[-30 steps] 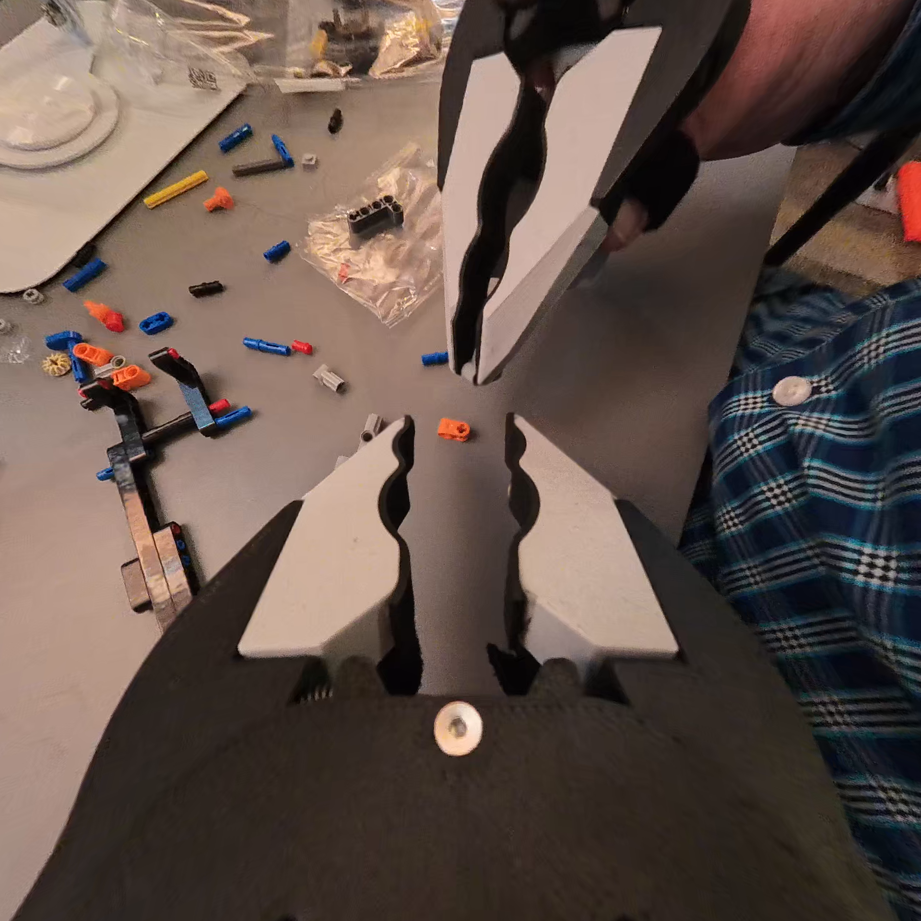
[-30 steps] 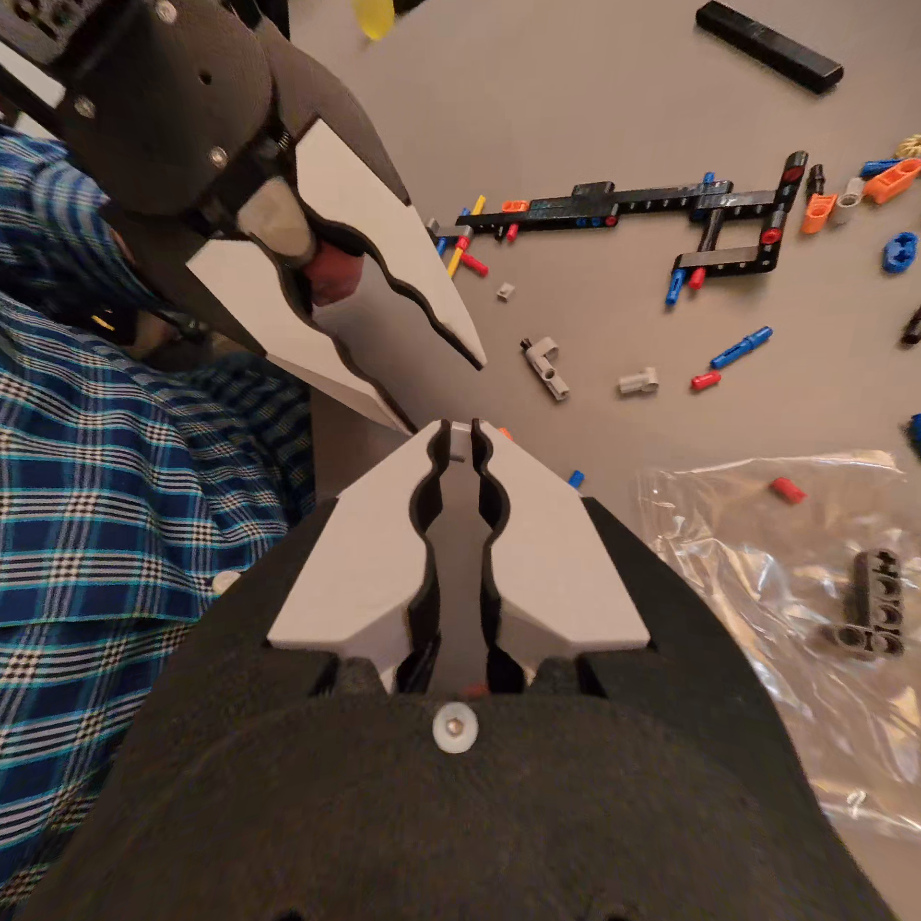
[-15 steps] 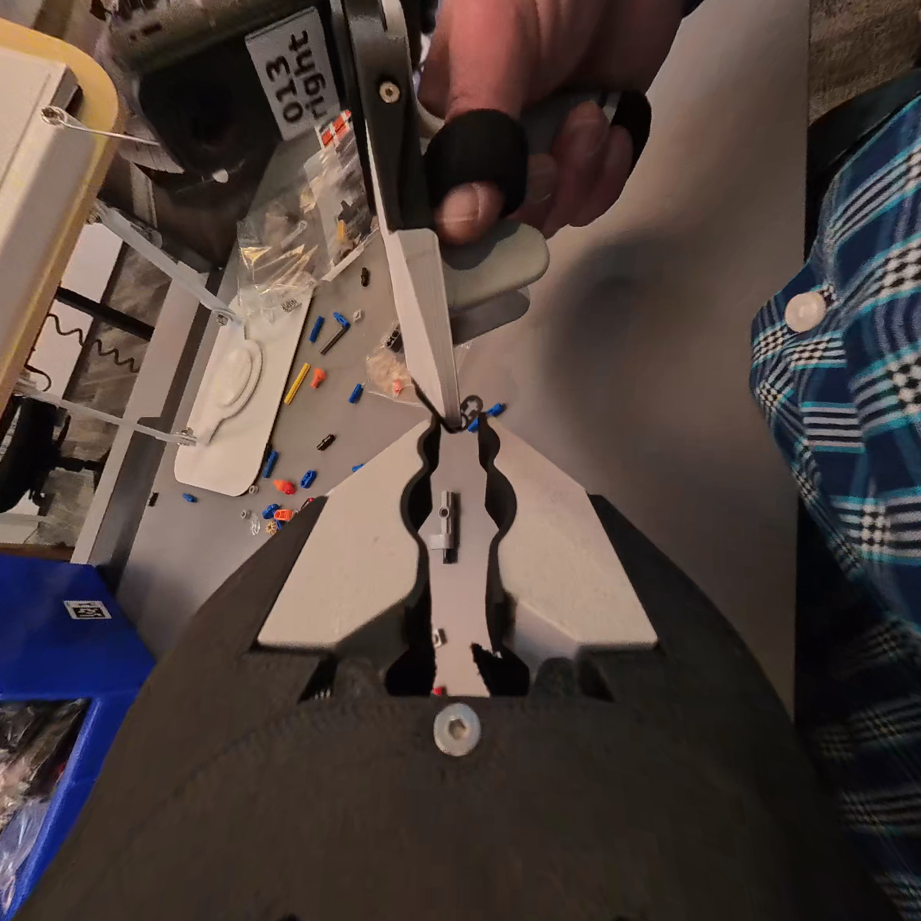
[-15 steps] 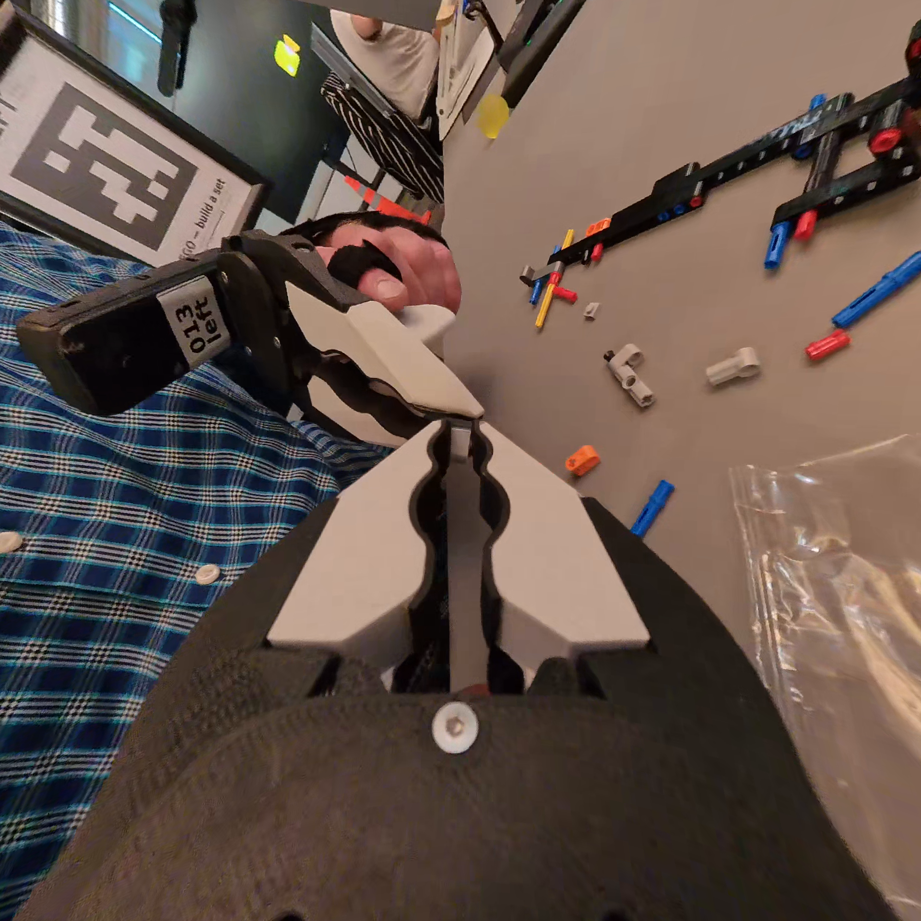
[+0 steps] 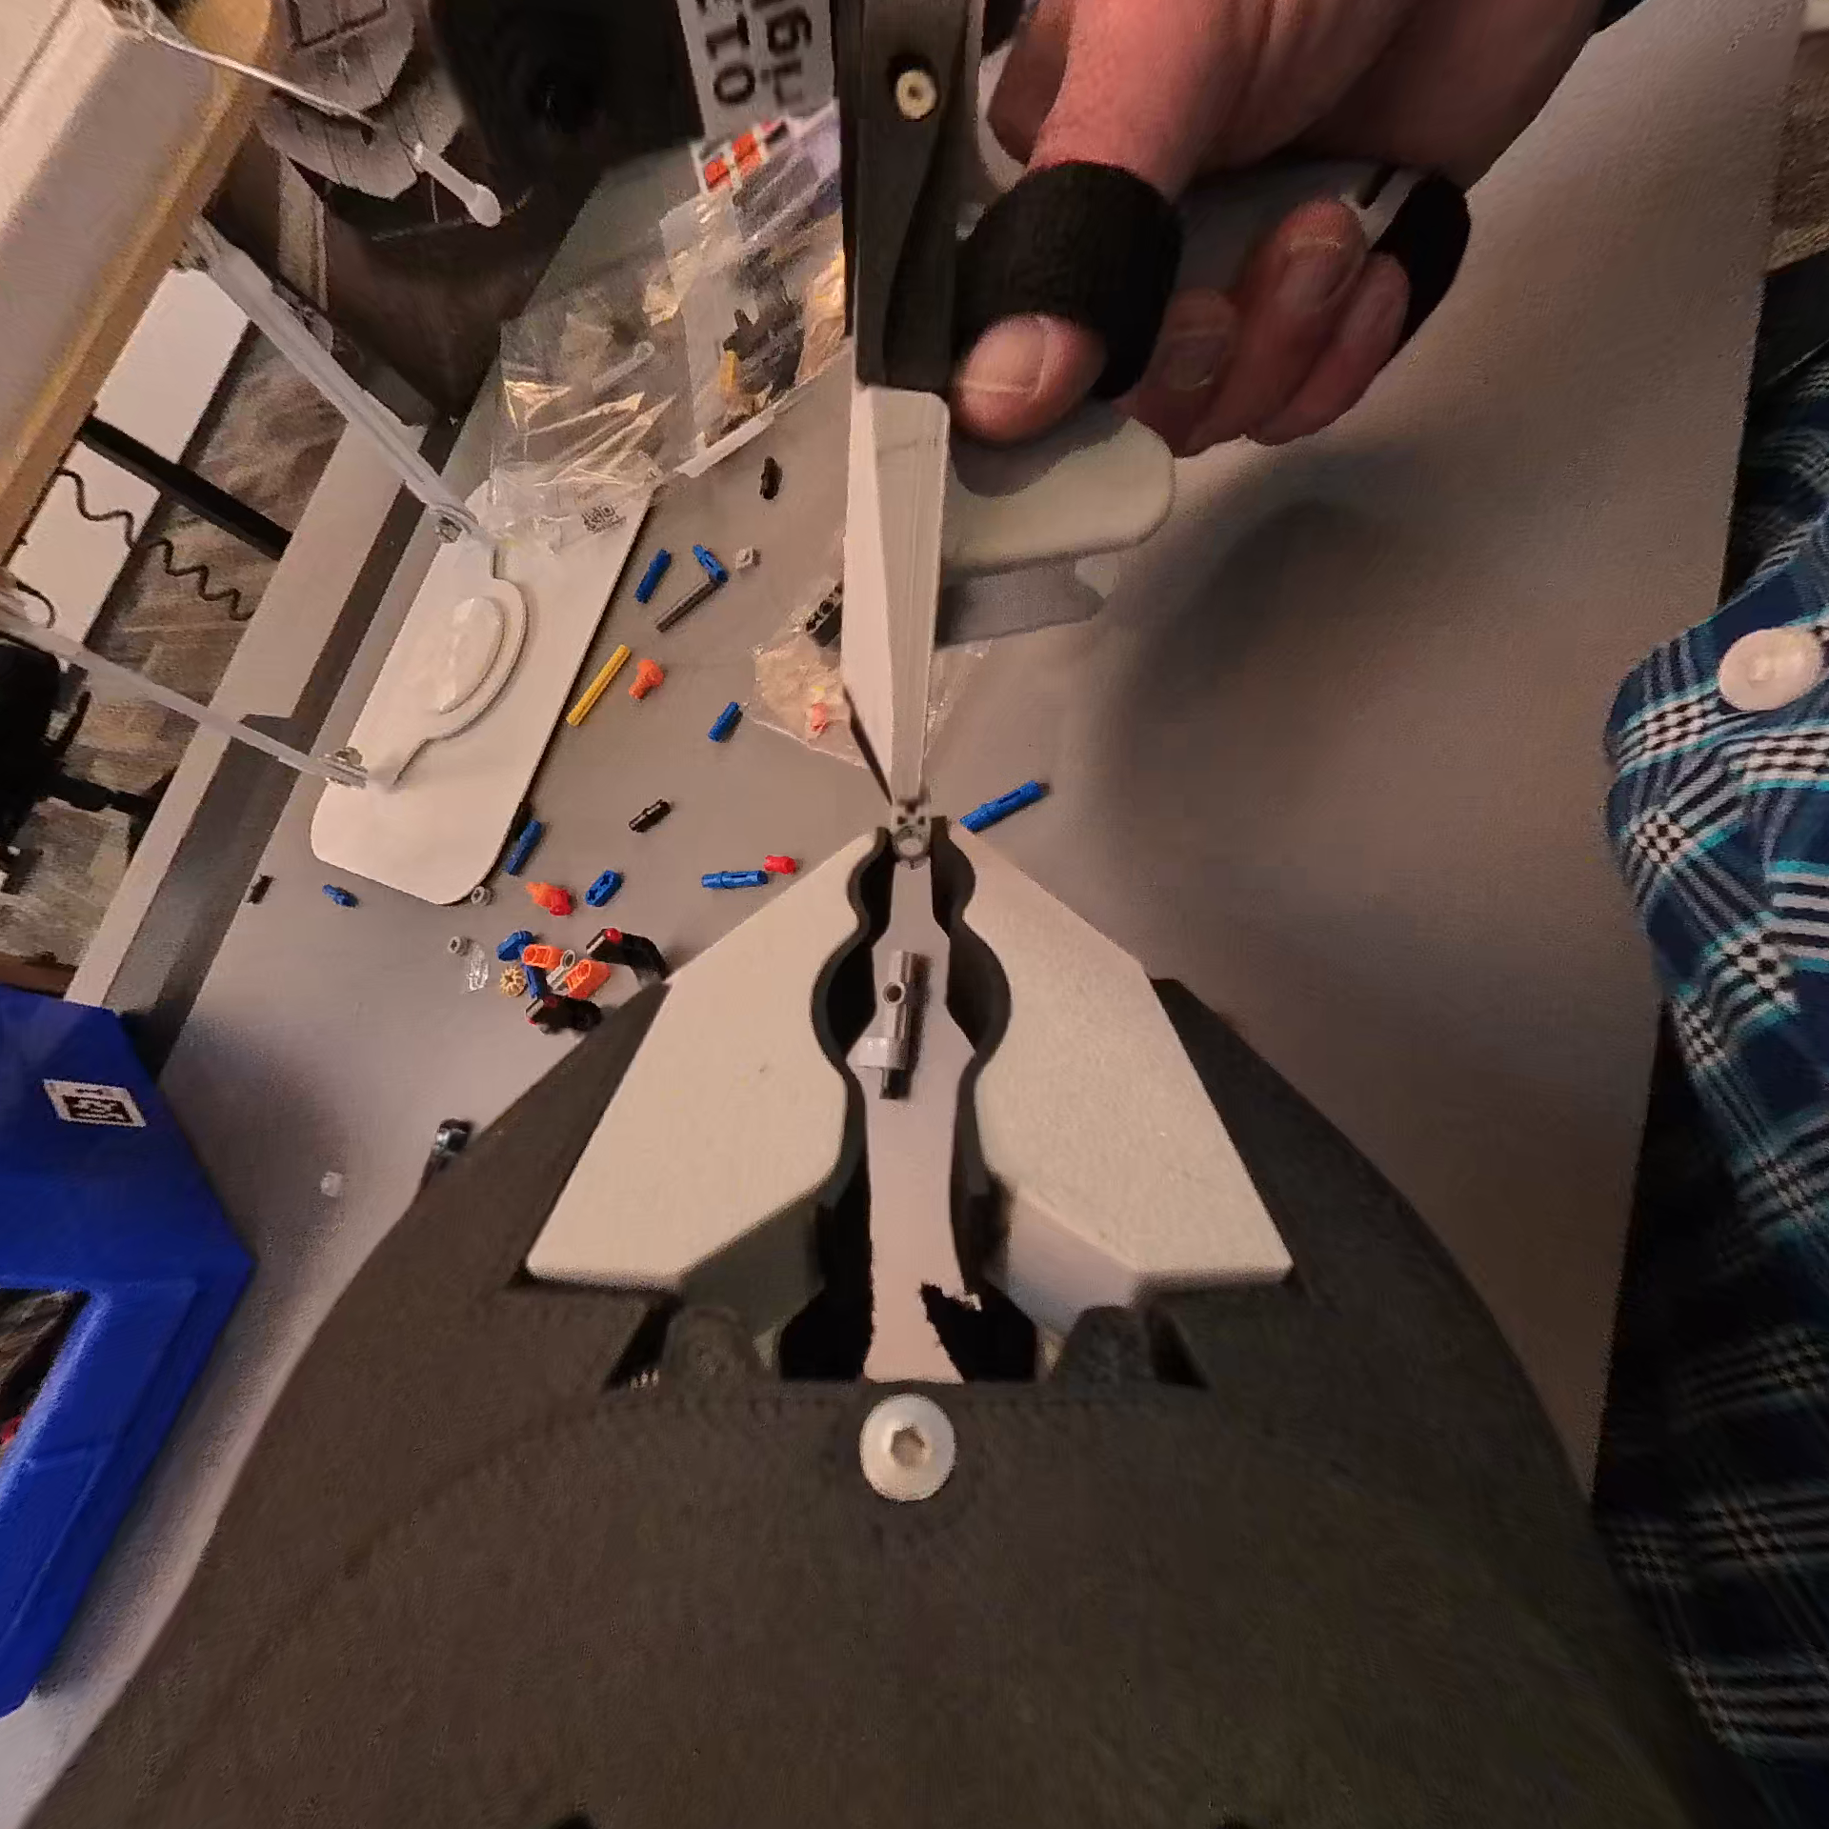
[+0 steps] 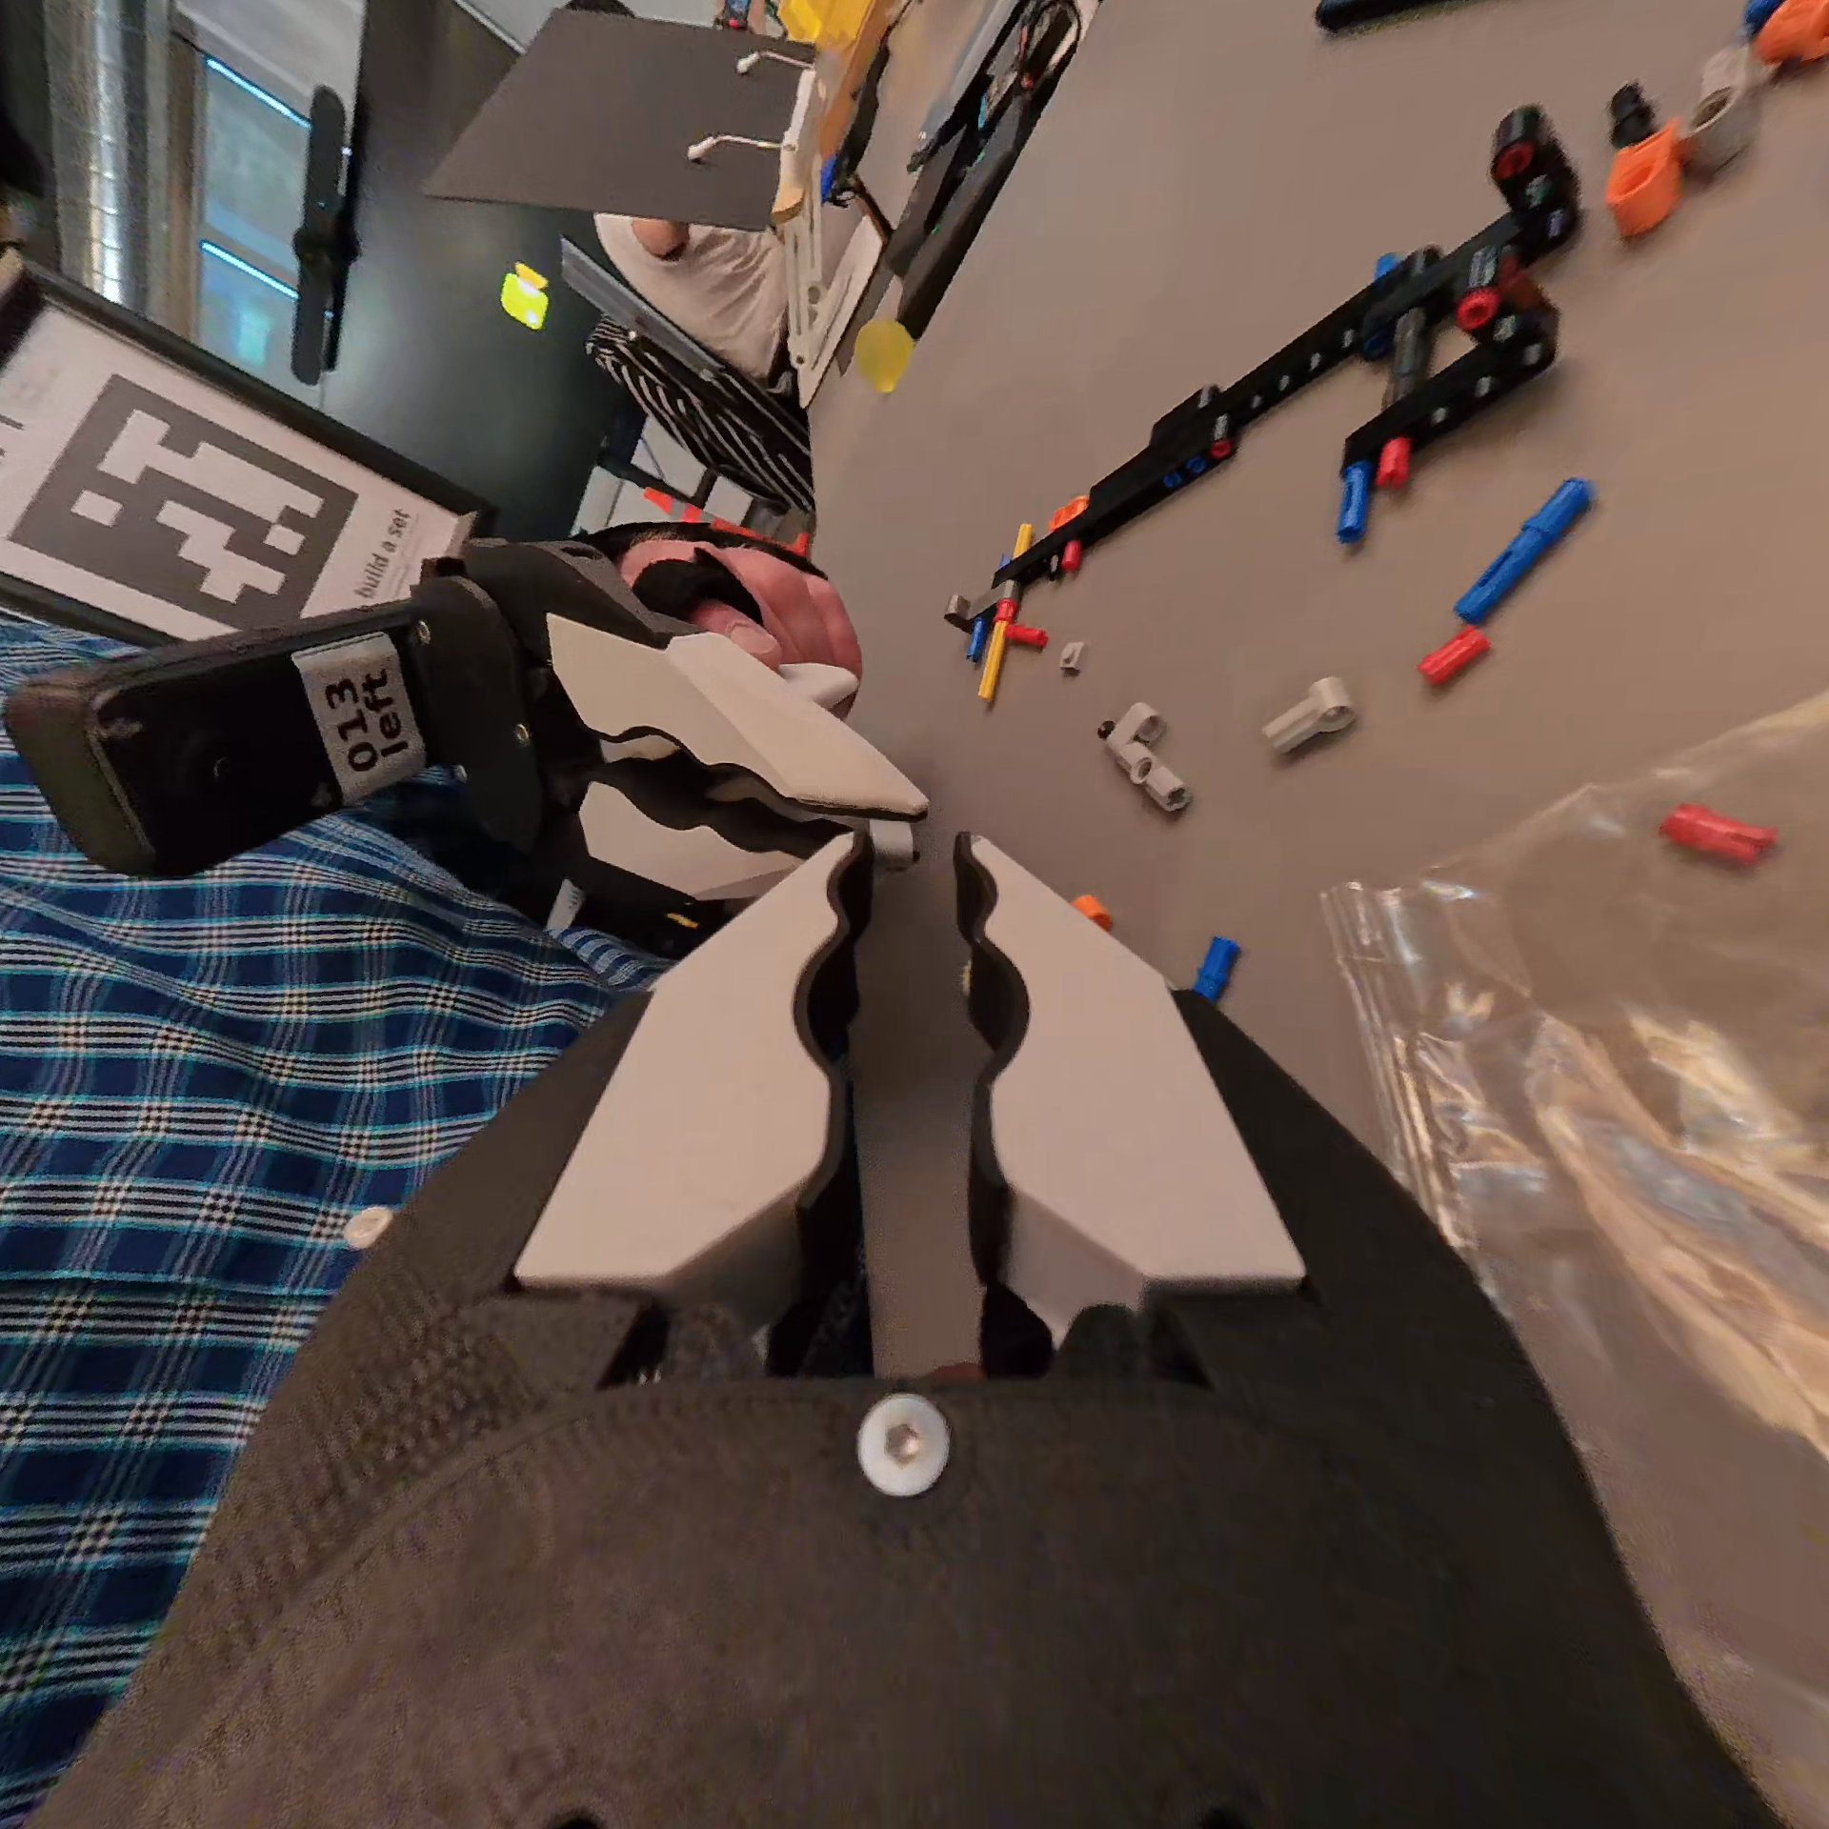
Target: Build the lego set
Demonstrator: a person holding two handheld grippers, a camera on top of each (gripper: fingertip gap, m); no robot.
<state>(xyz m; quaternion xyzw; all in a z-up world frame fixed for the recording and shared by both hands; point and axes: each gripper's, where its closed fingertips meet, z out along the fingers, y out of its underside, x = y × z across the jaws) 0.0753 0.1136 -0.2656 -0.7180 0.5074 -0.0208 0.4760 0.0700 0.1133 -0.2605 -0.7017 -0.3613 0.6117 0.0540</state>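
My left gripper [image 5: 911, 859] is shut on a small light-grey Lego piece [image 5: 908, 837] at its fingertips, held above the grey table [image 5: 1336, 891]. My right gripper [image 6: 911, 847] is open, its tips on either side of that grey piece [image 6: 895, 847]. In the left wrist view the right gripper [image 5: 903, 802] comes down edge-on from above, tip to tip with mine. In the right wrist view the left gripper [image 6: 891, 817] reaches in from the left. The black Technic frame [image 6: 1287, 396], with blue and red pins, lies far on the table.
Loose blue, red, orange and grey pins and connectors [image 6: 1143, 757] are scattered on the table. A clear plastic bag [image 6: 1584, 1089] lies at the right. Parts bags [image 5: 693, 346] and a white board [image 5: 465, 713] lie far back; a blue bin [image 5: 99, 1287] stands at the left. A plaid shirt [image 6: 247, 1089] is close by. Less than 4 cm separates the two grippers' tips.
Both grippers lifted and tilted away from the table. The left closed on the grey piece that the right held; the right has now opened and let it go.
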